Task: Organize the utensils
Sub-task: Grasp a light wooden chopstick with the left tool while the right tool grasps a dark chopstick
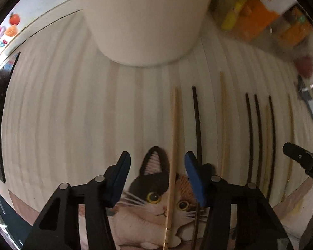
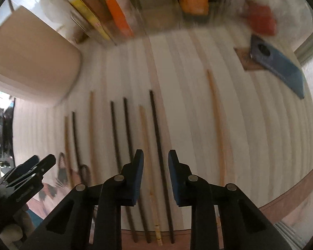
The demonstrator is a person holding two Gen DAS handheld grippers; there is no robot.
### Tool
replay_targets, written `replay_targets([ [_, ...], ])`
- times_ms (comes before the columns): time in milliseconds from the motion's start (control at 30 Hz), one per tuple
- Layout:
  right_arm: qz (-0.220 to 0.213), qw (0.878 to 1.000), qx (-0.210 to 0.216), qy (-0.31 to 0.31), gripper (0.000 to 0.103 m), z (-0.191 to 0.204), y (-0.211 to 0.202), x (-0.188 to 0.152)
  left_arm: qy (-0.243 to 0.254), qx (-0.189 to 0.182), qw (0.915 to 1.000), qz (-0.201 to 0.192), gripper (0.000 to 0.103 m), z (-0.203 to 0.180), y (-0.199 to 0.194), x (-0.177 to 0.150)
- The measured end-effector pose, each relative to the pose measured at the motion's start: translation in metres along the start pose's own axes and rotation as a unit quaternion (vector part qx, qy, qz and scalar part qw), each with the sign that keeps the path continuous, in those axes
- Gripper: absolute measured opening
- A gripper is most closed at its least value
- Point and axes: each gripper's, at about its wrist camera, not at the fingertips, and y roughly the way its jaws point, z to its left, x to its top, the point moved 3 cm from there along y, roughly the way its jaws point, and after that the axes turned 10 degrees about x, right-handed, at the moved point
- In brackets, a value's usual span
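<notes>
Several chopsticks lie side by side on a pale wooden table [image 1: 62, 114]. My left gripper [image 1: 157, 177] is open, its fingers on either side of a light wooden chopstick [image 1: 173, 135], above a cat-print mat [image 1: 156, 204]. A black chopstick [image 1: 197, 120] lies just to its right. A white cup [image 1: 144, 18] stands beyond. My right gripper [image 2: 155, 177] is open, low over a black chopstick [image 2: 158, 135] with a light one [image 2: 145, 137] beside it. More dark and light chopsticks [image 2: 114, 131] lie to the left, and one light chopstick [image 2: 217, 120] lies apart on the right.
The white cup [image 2: 31, 62] stands at far left in the right wrist view. Clear boxes with orange and yellow packets [image 2: 119, 18] line the table's back. A blue phone [image 2: 279, 62] lies at far right. The left gripper [image 2: 29, 170] shows at lower left, and the table's front edge [image 2: 281, 204] is near.
</notes>
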Motion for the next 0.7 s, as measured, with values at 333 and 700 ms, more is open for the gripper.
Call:
replay_targets([
  [333, 0.046, 0.998, -0.04, -0.027, 0.008, -0.015, 0.031, -0.009, 0.001, 0.033, 0.9994, -0.006, 0.004, -0.004, 0.007, -0.001],
  [700, 0.081, 0.993, -0.072, -0.05, 0.006, -0.049, 0.026, -0.014, -0.042, 0.034, 0.9985, 0.01, 0.005, 0.027, 0.009, -0.005],
])
